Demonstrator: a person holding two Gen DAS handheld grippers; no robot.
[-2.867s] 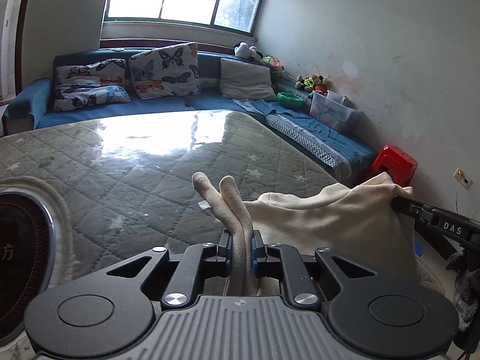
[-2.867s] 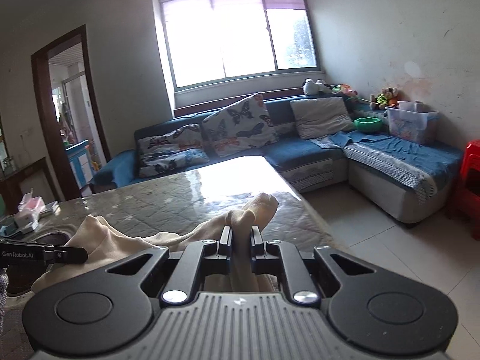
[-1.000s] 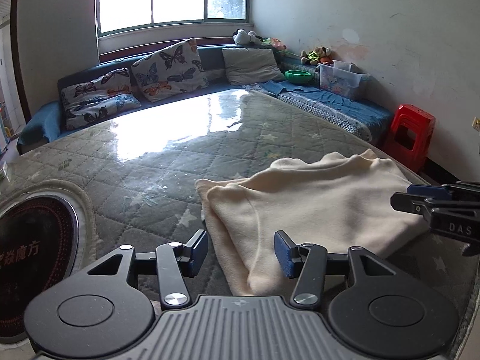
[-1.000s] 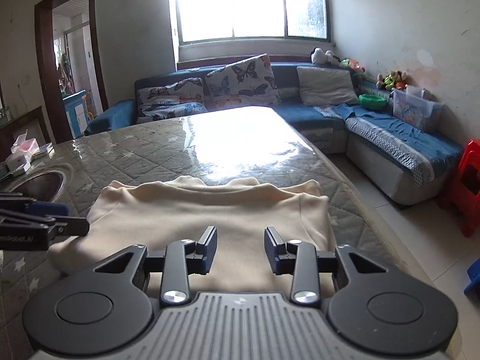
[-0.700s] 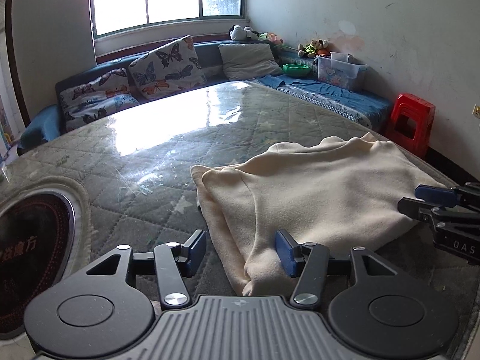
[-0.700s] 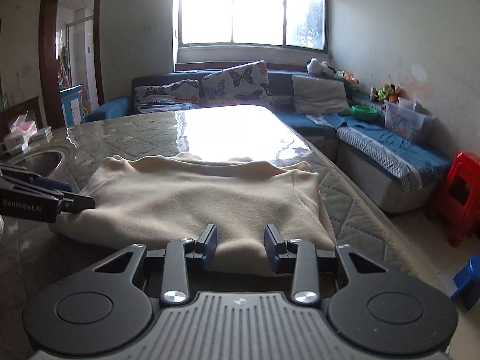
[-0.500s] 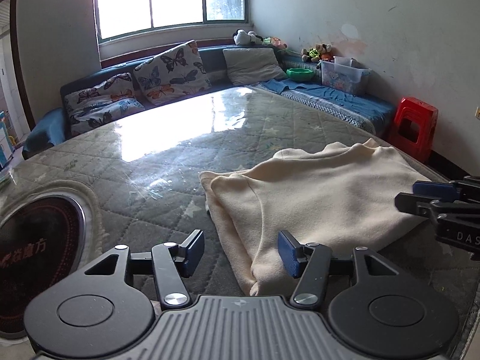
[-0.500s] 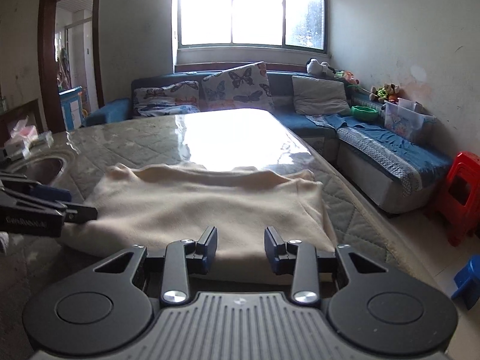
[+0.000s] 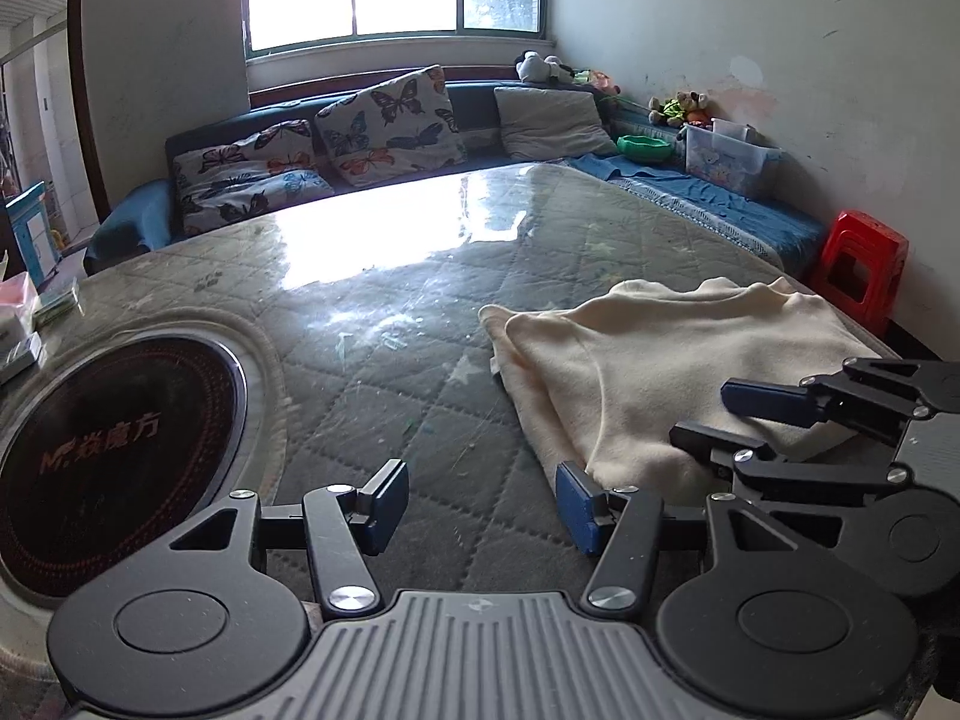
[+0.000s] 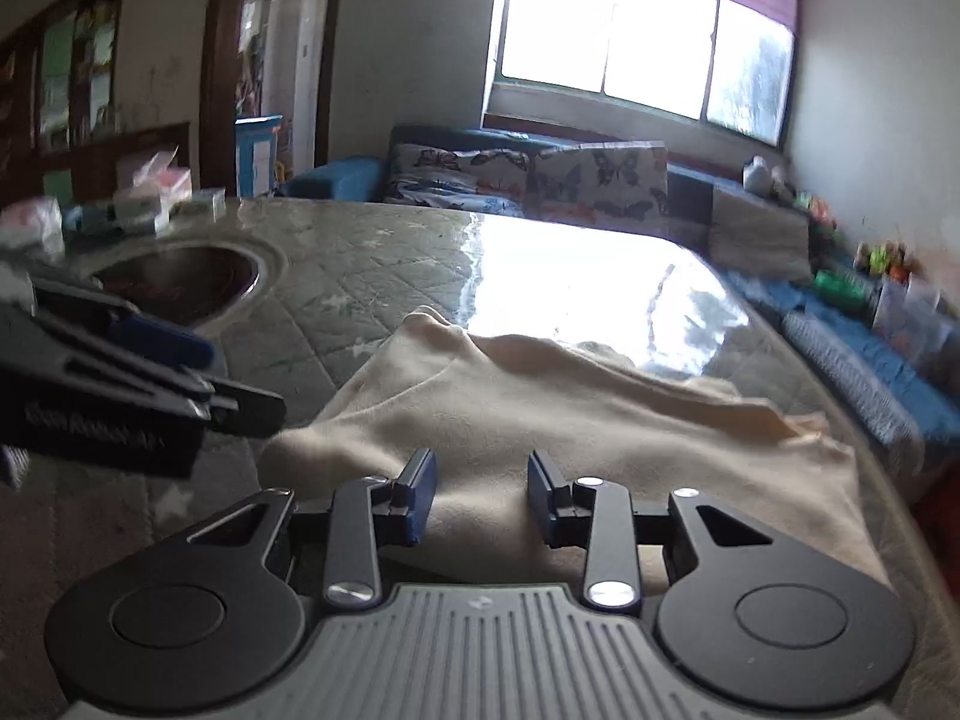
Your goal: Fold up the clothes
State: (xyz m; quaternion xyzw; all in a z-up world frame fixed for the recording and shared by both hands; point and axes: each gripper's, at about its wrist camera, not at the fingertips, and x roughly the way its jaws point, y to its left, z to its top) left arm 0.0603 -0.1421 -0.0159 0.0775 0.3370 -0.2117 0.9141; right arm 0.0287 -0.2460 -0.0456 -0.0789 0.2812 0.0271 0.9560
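Note:
A cream garment (image 9: 666, 372) lies folded flat on the quilted table (image 9: 420, 324), at the right of the left wrist view. My left gripper (image 9: 483, 501) is open and empty, over bare table just left of the garment's near edge. My right gripper (image 10: 480, 495) is open and empty, low over the garment (image 10: 540, 414) at its near edge. The right gripper also shows at the right of the left wrist view (image 9: 720, 414). The left gripper shows at the left of the right wrist view (image 10: 234, 384).
A round black cooktop (image 9: 108, 456) is set into the table at the left. Small boxes (image 10: 144, 198) sit on the table's far left corner. A blue sofa with butterfly cushions (image 9: 384, 126) runs behind the table. A red stool (image 9: 864, 264) stands by the right wall.
Both grippers let go of the garment, which now lies flat. In the last half second the left gripper swung left off the garment, and the right gripper turned left and closer to it.

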